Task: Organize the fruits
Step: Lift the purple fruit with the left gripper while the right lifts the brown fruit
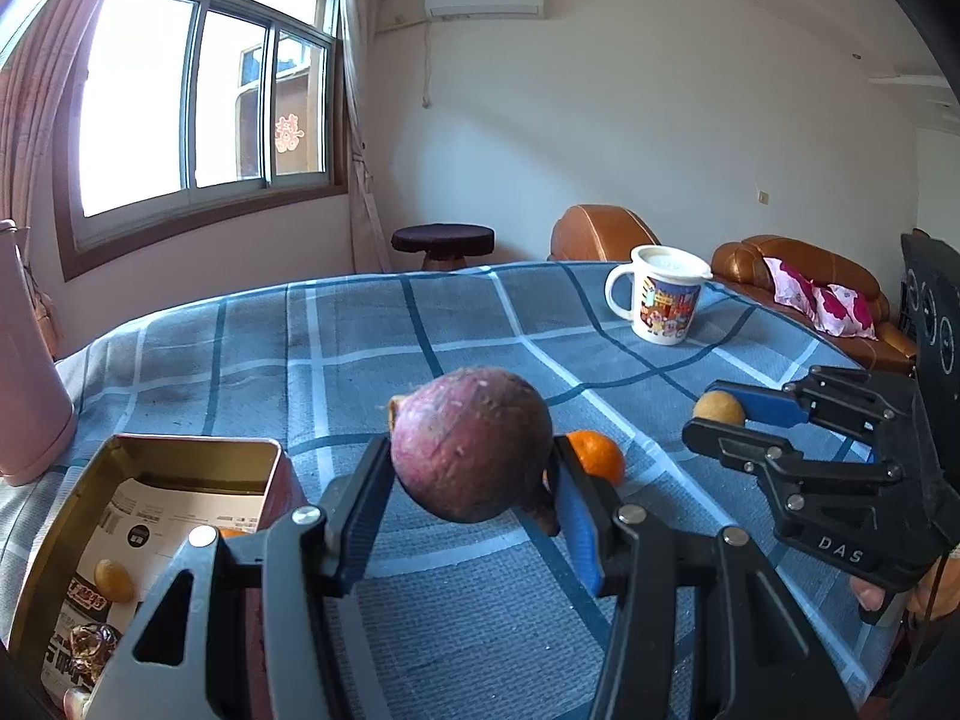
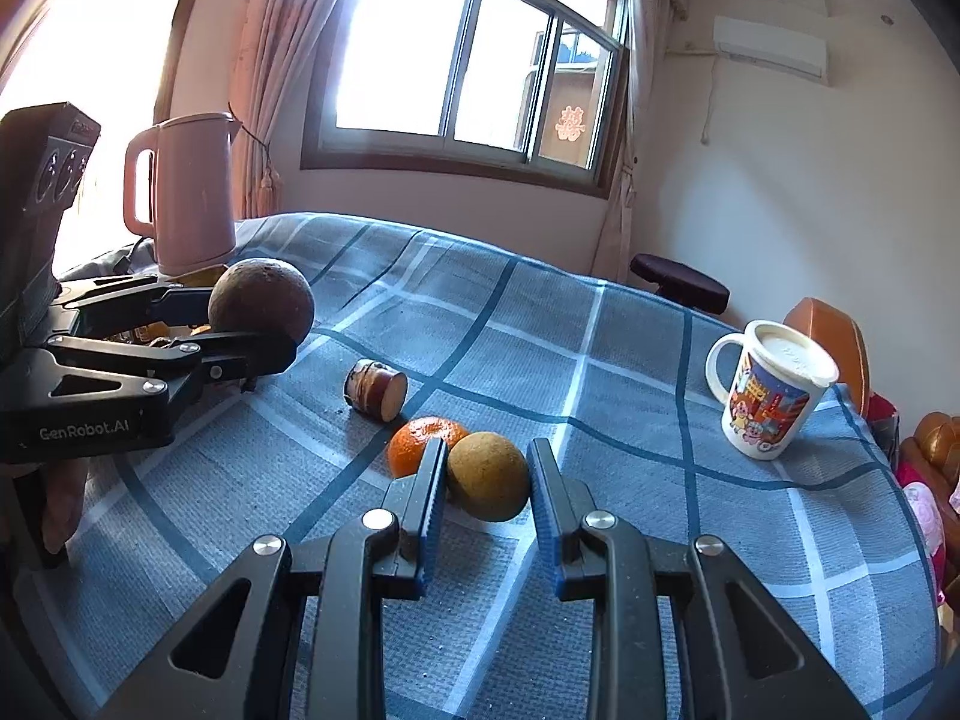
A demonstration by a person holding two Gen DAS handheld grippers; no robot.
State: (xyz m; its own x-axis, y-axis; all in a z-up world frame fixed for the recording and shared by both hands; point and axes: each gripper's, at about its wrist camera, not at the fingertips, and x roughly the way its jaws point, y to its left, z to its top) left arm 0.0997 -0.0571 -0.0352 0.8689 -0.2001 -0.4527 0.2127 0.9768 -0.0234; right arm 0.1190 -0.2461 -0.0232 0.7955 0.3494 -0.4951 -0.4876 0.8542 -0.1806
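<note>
My left gripper (image 1: 474, 468) is shut on a round purple-brown fruit (image 1: 471, 444) and holds it above the blue checked tablecloth (image 1: 360, 348); it also shows in the right wrist view (image 2: 261, 300). An open tin box (image 1: 150, 510) at lower left holds a small yellow fruit (image 1: 114, 579). My right gripper (image 2: 487, 474) has its fingers on both sides of a yellow-brown round fruit (image 2: 487, 476) lying on the cloth. An orange mandarin (image 2: 423, 441) lies just left of it. A cut brown piece (image 2: 375, 387) lies further back.
A pink kettle (image 2: 186, 192) stands at the far left of the table. A lidded cartoon mug (image 2: 771, 387) stands at the right. Beyond the table are a dark stool (image 1: 444, 240) and a brown sofa (image 1: 798, 276).
</note>
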